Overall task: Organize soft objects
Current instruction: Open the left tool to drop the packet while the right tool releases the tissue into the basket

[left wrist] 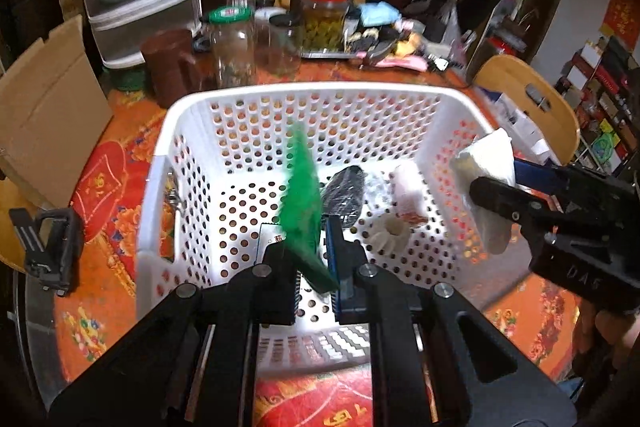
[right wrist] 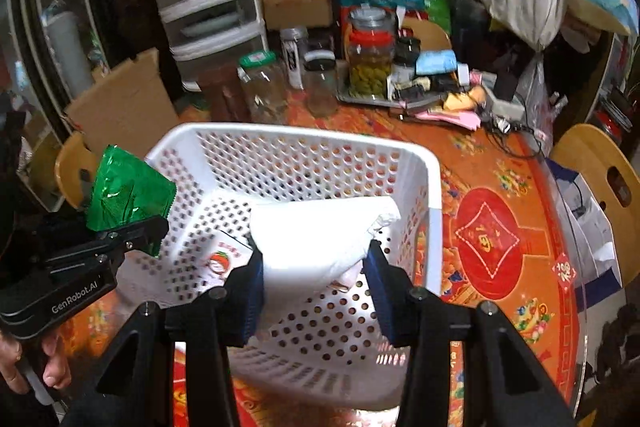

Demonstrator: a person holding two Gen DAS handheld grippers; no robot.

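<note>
A white perforated basket stands on the red patterned table; it also shows in the right wrist view. My left gripper is shut on a green foil packet and holds it over the basket's near side; the packet also shows in the right wrist view. My right gripper is shut on a soft white tissue pack above the basket's right side; the pack also shows in the left wrist view. In the basket lie a black bundle, a white roll and a white ribbed ring.
Glass jars and a brown mug stand behind the basket. A cardboard sheet leans at the left. A tray of clutter sits at the back. Wooden chairs flank the table. A black clamp lies left.
</note>
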